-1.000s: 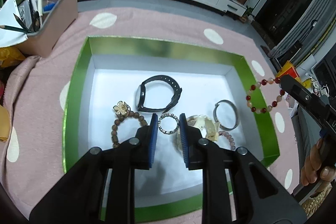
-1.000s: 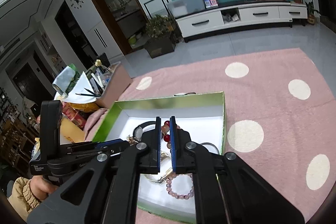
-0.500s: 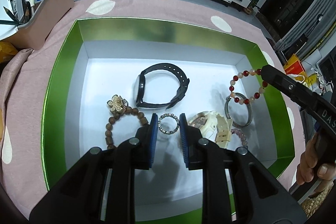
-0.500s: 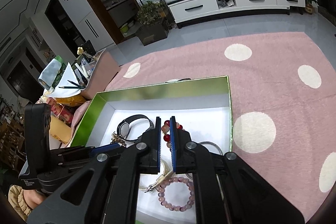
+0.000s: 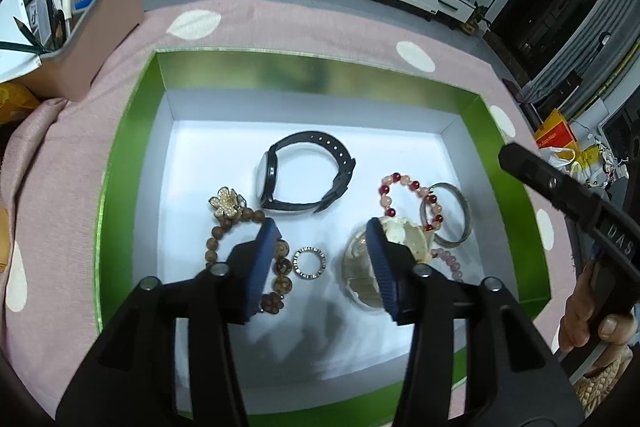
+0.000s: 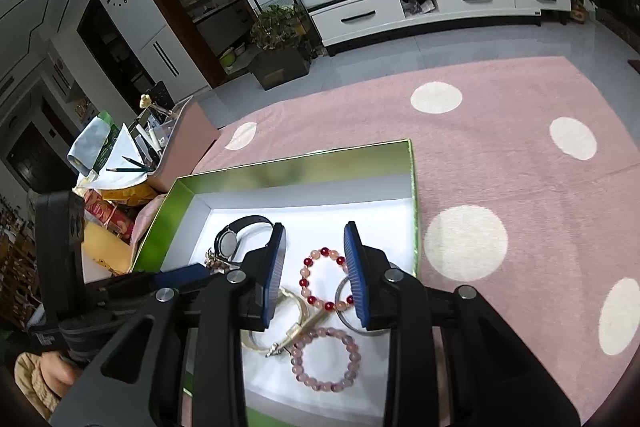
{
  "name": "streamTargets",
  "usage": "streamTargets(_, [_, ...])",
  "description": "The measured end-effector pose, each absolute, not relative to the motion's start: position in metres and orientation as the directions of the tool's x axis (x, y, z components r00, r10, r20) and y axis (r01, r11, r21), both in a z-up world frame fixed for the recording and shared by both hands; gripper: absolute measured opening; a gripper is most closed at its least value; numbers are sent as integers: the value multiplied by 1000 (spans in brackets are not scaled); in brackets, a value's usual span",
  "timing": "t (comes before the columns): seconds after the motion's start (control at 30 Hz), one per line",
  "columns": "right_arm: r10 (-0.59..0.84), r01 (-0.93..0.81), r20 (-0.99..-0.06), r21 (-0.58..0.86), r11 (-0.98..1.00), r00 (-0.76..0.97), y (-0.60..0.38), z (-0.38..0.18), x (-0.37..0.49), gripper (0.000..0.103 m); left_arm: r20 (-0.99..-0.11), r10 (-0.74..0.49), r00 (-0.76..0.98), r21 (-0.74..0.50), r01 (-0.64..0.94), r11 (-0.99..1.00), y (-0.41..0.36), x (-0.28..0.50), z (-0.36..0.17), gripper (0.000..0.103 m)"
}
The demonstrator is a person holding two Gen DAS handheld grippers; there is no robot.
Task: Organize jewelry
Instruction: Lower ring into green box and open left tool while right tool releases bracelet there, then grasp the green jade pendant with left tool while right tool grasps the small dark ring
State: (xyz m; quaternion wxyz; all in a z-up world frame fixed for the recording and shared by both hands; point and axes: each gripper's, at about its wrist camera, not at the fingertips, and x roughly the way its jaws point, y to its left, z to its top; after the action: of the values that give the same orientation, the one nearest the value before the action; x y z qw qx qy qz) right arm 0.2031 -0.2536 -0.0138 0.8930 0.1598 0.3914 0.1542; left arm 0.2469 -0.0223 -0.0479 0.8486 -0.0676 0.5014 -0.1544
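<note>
A green box (image 5: 132,131) with a white floor holds the jewelry. My left gripper (image 5: 322,245) is open above a small sparkly ring (image 5: 309,263) lying on the floor. A wooden bead bracelet with a gold flower (image 5: 228,205) lies to its left, a black watch (image 5: 304,183) behind it. My right gripper (image 6: 314,261) is open and empty over a red and pink bead bracelet (image 6: 323,283), also in the left wrist view (image 5: 408,193). That bracelet partly overlaps a silver bangle (image 5: 456,211). A pale pink bead bracelet (image 6: 326,359) and a cream watch (image 5: 400,239) lie nearby.
The box sits on a pink cloth with white dots (image 6: 520,147). A pink organizer with pencils and papers (image 5: 80,27) stands at the back left. My right gripper's body (image 5: 580,211) reaches over the box's right wall (image 5: 504,155).
Both grippers opened. The right one let go of the red and pink bead bracelet, which now lies in the box. The sparkly ring now lies free between the left fingers.
</note>
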Motion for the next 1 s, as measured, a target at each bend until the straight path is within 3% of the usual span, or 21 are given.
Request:
streamTargets(0.2, [391, -166, -627, 388, 907, 674, -259, 0, 180, 39, -813, -330, 480, -264, 201, 943, -19, 235, -33, 64])
streamTargets(0.37, [362, -164, -613, 356, 920, 702, -265, 11, 157, 60, -795, -325, 511, -257, 201, 945, -14, 221, -20, 89])
streamTargets(0.47, [335, -155, -607, 329, 932, 721, -269, 16, 140, 69, -788, -321, 526, -251, 202, 947, -11, 209, -14, 96])
streamTargets(0.53, [318, -150, -607, 312, 938, 729, -272, 17, 130, 75, -780, -322, 536, -250, 205, 946, -8, 200, -9, 98])
streamTargets(0.83, [301, -176, -604, 257, 950, 738, -267, 22, 83, 85, -757, -254, 602, -184, 176, 967, 7, 151, 8, 101])
streamTargets(1.0, [292, -227, -631, 185, 956, 718, -248, 13, 54, 86, -755, -210, 621, -147, 152, 977, 16, 124, 4, 101])
